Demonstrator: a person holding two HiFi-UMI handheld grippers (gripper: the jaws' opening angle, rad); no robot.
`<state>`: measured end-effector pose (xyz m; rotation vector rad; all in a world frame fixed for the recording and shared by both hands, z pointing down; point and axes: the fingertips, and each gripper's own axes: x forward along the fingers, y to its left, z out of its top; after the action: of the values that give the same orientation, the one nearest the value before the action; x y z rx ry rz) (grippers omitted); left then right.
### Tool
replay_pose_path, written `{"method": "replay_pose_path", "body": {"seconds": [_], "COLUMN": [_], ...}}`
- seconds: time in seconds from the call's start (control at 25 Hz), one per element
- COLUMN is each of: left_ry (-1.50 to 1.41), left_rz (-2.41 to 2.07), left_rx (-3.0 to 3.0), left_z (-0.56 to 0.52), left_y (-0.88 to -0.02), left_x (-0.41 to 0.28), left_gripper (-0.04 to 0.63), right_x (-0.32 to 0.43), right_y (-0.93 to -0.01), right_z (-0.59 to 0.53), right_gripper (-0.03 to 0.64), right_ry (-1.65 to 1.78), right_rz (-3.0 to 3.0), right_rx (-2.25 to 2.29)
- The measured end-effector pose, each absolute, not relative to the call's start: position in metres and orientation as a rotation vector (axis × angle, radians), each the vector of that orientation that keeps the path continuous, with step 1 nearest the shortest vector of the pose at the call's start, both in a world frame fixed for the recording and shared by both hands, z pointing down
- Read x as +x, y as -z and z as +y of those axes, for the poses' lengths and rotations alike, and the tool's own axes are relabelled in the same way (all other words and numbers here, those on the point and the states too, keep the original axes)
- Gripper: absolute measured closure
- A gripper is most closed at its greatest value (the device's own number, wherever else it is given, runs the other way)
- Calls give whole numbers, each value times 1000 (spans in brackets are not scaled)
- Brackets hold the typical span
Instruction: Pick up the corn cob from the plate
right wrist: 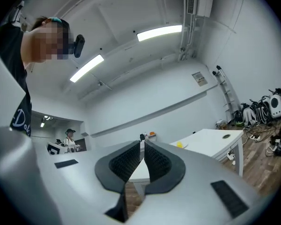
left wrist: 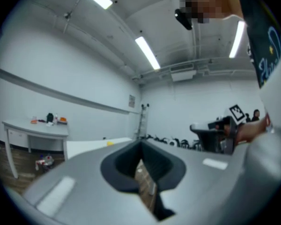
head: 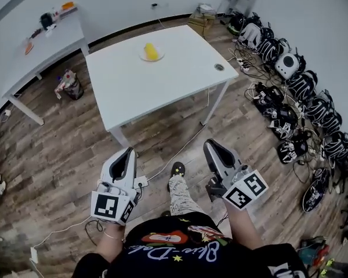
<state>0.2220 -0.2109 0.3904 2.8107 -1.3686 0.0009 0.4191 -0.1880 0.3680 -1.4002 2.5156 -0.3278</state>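
Observation:
A yellow corn cob lies on a small white plate near the far edge of a white table. Both grippers are held close to my body, well short of the table and over the wooden floor. My left gripper is shut with nothing in it, and its tips meet in the left gripper view. My right gripper is also shut and empty. The corn cob shows as a small yellow spot far ahead in the left gripper view and in the right gripper view.
A second white table with small items stands at the back left. A red and white object sits on the floor beside it. Several black and white devices and cables line the right wall. A cardboard box stands behind the table.

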Motion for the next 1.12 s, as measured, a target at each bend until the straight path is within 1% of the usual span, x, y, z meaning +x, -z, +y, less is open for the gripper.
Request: {"method": "replay_pose_path", "body": {"seconds": [0.12,0.24,0.36,0.48,0.72,0.92,0.96,1.0,1.04,1.12], "left_ry": [0,38,67,98,6,53,67,80,85,69], "left_rz": [-1454,-1529,-1593,-1646,-1749,-1749,-1737,-1724,-1709,-1684], "left_rx": [2789,2773,2770,2750,2594,2587,2592,2599,2604,2583], "left_z": [-280,-356,-421,-464,-533,-604,-617,-628,-638,-659], "left_y": [-387,-373,-353,-342,-363,-363,-362,-361,-362,-374], "left_x": [224,230,243,252,218,196,193,190,185,171], "left_gripper": [607,607,607,607,607,607,607,607,607,607], "right_x": [440,452,452,447,404,364,360,355,352,346], "right_y": [-364,-347,-334,-345,-382,-441,-454,-466,-480,-510], "right_z": [-274,-363,-437,-510,-650,-748,-763,-779,-795,-827], "right_gripper": [600,600,600,600,600,597,583,530,459,437], "right_ry": [298,268,264,248,240,430,492,536,558,590], "right_rz": [2525,2515,2545,2662,2867,3045,3061,3083,3122,3223], "right_rx": [-1403,-1309,-1179,-1149,-1165,-1309,-1343,-1380,-1430,-1557]}}
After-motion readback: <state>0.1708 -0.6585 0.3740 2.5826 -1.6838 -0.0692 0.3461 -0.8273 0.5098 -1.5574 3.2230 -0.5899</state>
